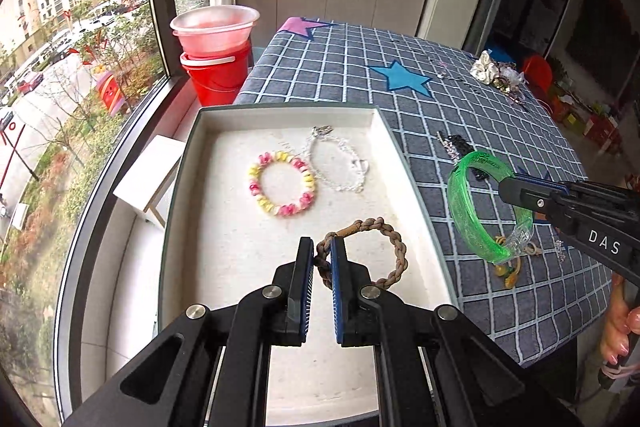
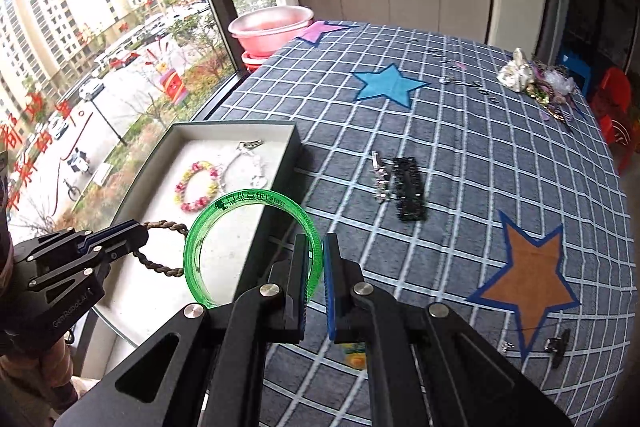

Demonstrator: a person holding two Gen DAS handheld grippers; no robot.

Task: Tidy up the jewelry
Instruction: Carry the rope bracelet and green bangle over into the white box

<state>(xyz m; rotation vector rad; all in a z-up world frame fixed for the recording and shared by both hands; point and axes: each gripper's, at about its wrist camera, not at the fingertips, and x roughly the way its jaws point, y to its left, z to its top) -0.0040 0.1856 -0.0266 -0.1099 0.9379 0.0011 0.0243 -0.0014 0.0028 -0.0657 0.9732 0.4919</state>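
My left claw (image 1: 322, 259) is clamped on the near-left part of a brown braided bracelet (image 1: 394, 247), a rope-like loop lying flat on the white lining at the near end of the tray (image 1: 192, 163). The loop extends from my fingers toward the tray's right wall.

My right claw (image 2: 316, 259) is clamped on the rim of a translucent green bangle (image 2: 224, 211) with dark print on its outer face. The bangle is held up off the surface, standing on edge, its opening facing roughly sideways across the tray's right wall; it hangs over that wall, between tray and desk.

Deeper in the tray lie a pink-and-yellow beaded bracelet (image 1: 282, 183) and, just beside it toward the far right corner, a clear crystal bracelet (image 1: 340, 163) with a metal clasp. I cannot tell whether the two touch.

The tray sits at the window-side edge of the desk (image 2: 460, 131), which carries a grey checked cloth with star patches. On the cloth beyond the bangle lie a black beaded piece (image 2: 408, 187) and a small silver piece (image 2: 380, 179) touching it. A heap of mixed jewelry (image 2: 536, 79) sits at the far right corner. A yellow charm (image 1: 508, 275) lies under the bangle. A red bucket (image 1: 216, 79) with a basin on top stands beyond the desk's far left corner.
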